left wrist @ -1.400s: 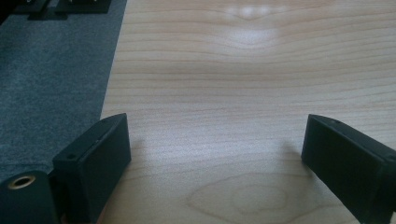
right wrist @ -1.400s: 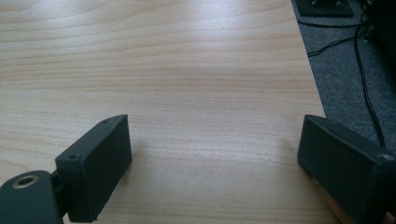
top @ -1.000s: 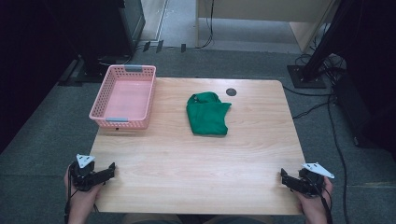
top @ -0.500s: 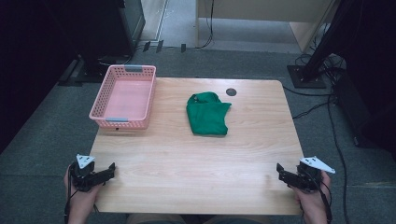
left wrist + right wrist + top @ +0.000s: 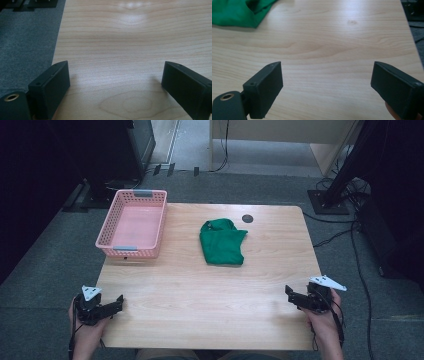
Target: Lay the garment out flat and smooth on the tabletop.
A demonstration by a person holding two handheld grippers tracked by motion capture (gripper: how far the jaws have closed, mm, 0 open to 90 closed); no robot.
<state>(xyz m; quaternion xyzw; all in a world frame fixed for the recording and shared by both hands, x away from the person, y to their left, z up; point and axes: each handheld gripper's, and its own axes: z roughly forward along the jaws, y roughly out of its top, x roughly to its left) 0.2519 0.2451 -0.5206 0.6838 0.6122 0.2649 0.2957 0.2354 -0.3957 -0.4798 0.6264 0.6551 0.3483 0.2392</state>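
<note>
A: Where are the tongs?

B: The left tongs (image 5: 119, 301) sit at the near left corner of the desk (image 5: 200, 310), the right tongs (image 5: 290, 292) at its near right edge. Both have their jaws spread wide, holding nothing.

A: And the cloth?

B: A crumpled green cloth (image 5: 222, 241) lies toward the far middle of the desk, well apart from both tongs. From the right tongs it sits ahead and to the left. A pink basket (image 5: 131, 247) stands at the far left, empty.

A: What could go wrong?

B: The cloth is limp and bunched, so I judge a shallow pinch might catch one layer and drag it.
</note>
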